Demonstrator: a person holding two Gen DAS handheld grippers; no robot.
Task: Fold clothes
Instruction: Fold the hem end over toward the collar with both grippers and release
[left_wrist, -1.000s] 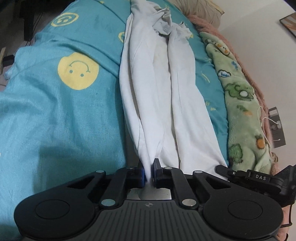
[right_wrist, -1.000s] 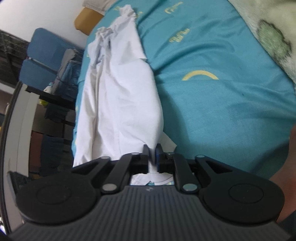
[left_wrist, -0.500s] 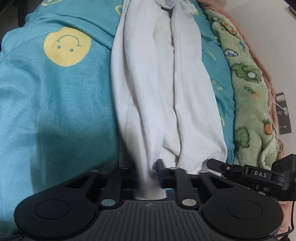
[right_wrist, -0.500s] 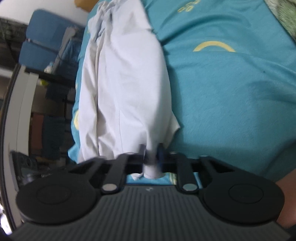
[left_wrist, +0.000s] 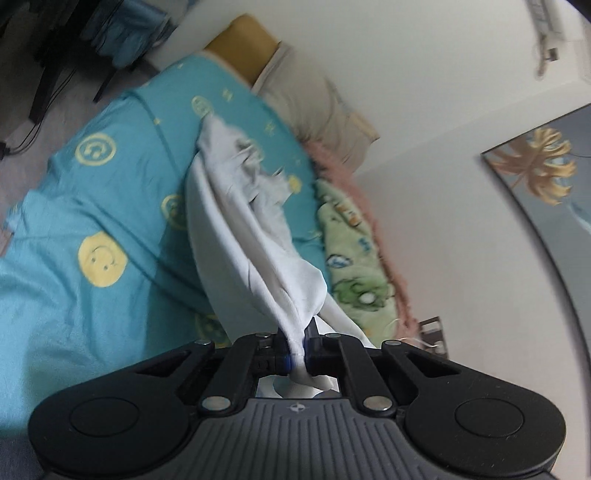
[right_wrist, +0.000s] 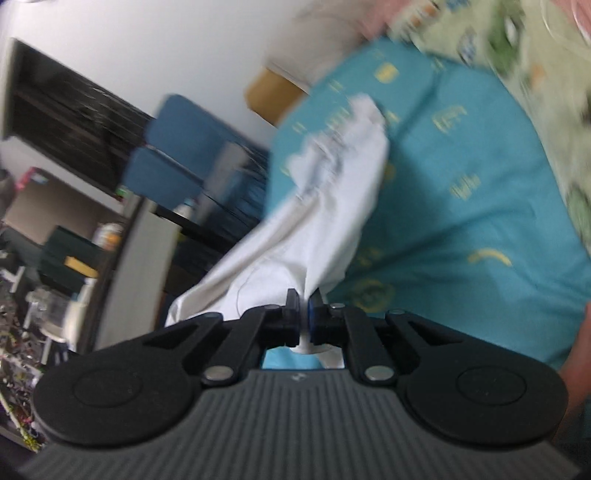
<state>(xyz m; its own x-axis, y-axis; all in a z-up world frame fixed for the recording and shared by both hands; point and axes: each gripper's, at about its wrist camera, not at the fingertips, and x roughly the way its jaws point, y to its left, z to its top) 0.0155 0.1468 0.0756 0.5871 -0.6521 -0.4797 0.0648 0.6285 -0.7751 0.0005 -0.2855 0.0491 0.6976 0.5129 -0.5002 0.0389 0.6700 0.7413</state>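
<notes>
White garment stretched from the bed up to both grippers, near end lifted clear of the cover, far crumpled end resting on the teal bedspread toward the head of the bed. Long side edges drawn into ridges, cloth sagging between them. In the right wrist view, same garment hanging in a slack band, lower left edge past the side of the bed, over the room beyond.

Left gripper pinched tight on a twisted bunch of the near hem, jaws narrow, a small tail of white cloth poking out behind them. Right gripper likewise clamped on a thin fold of the hem, jaws nearly together after closing further just now, cloth between them throughout.

Bedspread printed with yellow smiley faces, broad bare stretch left of the garment. Right of it, a green patterned blanket along the wall side, pink fuzzy edge beyond, touching the white wall. Beige pillow and yellow headboard at the far end. Framed picture on the wall.

On the open side of the bed, blue chair, dark shelving and a cluttered table, blurred, probably well apart from the hanging edge.
</notes>
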